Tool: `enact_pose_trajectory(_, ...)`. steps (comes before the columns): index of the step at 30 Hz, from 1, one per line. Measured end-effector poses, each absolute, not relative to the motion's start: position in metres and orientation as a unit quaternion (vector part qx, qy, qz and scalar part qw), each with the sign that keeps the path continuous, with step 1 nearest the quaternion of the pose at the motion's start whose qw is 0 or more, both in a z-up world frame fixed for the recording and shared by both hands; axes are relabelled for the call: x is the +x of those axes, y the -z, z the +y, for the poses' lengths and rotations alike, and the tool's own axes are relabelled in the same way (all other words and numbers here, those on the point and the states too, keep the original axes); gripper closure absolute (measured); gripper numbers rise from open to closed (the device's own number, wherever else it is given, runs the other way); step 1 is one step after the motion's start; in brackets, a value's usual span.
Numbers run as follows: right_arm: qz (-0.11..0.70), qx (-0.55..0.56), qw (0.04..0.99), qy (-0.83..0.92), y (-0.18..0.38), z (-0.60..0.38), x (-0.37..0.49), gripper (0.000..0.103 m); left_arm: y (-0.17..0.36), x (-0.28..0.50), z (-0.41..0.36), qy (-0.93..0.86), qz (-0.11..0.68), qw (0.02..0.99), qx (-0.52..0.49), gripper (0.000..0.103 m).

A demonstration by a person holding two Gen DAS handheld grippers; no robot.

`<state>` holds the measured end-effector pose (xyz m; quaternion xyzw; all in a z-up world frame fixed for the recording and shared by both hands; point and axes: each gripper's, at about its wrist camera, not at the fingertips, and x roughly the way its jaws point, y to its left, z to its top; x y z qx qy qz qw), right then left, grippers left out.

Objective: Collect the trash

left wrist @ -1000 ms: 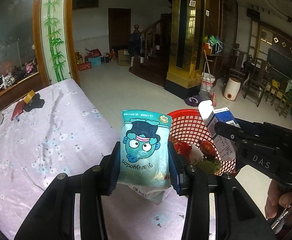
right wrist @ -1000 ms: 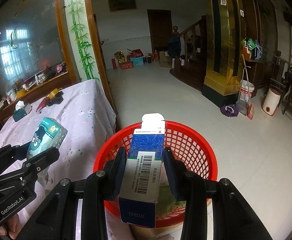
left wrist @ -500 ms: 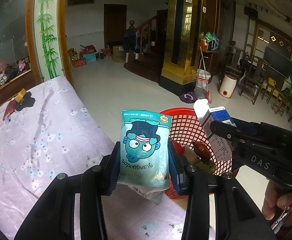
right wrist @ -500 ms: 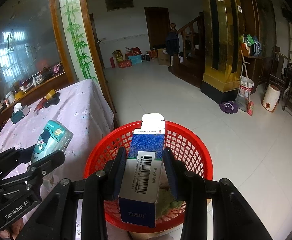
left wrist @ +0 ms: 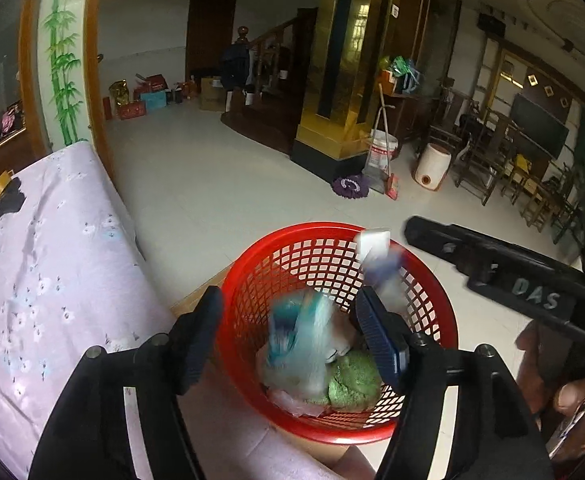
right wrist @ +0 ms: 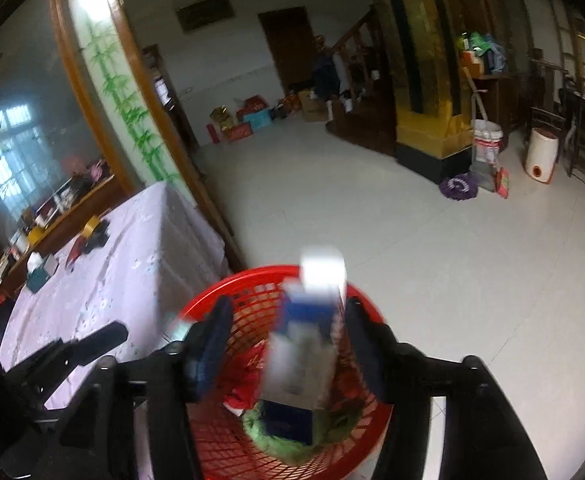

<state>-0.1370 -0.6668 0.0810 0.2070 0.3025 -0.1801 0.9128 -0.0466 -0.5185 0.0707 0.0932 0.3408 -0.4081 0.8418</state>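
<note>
Left gripper [left wrist: 288, 332], right gripper [right wrist: 288, 344]: jaws opening, nothing gripped; packet [left wrist: 298, 344] and box [right wrist: 304, 352] seen blurred over red basket [left wrist: 432, 312].

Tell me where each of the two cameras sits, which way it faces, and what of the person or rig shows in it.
Left wrist: on the left gripper, facing down into the red basket; jaws opening, teal packet dropping free; right gripper and a hand at right.
Right wrist: on the right gripper, facing down over the same basket; jaws opening, blue box falling free; left gripper at lower left.
Shared: basket, purple tablecloth, tiled floor.
</note>
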Motion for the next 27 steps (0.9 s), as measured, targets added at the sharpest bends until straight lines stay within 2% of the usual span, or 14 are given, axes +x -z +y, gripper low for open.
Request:
enact_pose_trajectory(3, 0.291, 0.197, 0.918, 0.184, -0.090, -0.658, -0.153, 0.037, -0.083, -0.060, -0.496, 0.396, 0.316, 0.857, 0.091, 0.034)
enact_pose_trajectory(4, 0.288, 0.186, 0.920, 0.190, -0.094, -0.651, -0.160, 0.033, -0.089, -0.066, -0.487, 0.389, 0.307, 0.864, 0.091, 0.028)
enact_pose_trajectory(6, 0.281, 0.157, 0.925, 0.203, -0.102, -0.630, -0.176, 0.020, -0.099, -0.079, -0.465, 0.375, 0.285, 0.877, 0.088, 0.016)
enact_pose_trajectory(7, 0.278, 0.147, 0.926, 0.208, -0.105, -0.623, -0.182, 0.018, -0.102, -0.083, -0.458, 0.373, 0.276, 0.881, 0.089, 0.012)
enact_pose_trajectory(9, 0.271, 0.127, 0.928, 0.223, -0.110, -0.599, -0.198, 0.011, -0.109, -0.098, -0.439, 0.363, 0.255, 0.891, 0.096, 0.012)
enact_pose_trajectory(14, 0.257, 0.073, 0.930, 0.252, -0.113, -0.544, -0.225, 0.003, -0.110, -0.126, -0.393, 0.332, 0.248, 0.903, 0.111, 0.007)
enact_pose_trajectory(22, 0.262, 0.025, 0.927, 0.267, -0.105, -0.494, -0.252, 0.001, -0.085, -0.166, -0.343, 0.245, 0.244, 0.926, 0.152, 0.004)
enact_pose_trajectory(27, 0.276, 0.000, 0.921, 0.274, -0.099, -0.473, -0.260, 0.001, -0.078, -0.180, -0.317, 0.210, 0.246, 0.936, 0.140, 0.004)
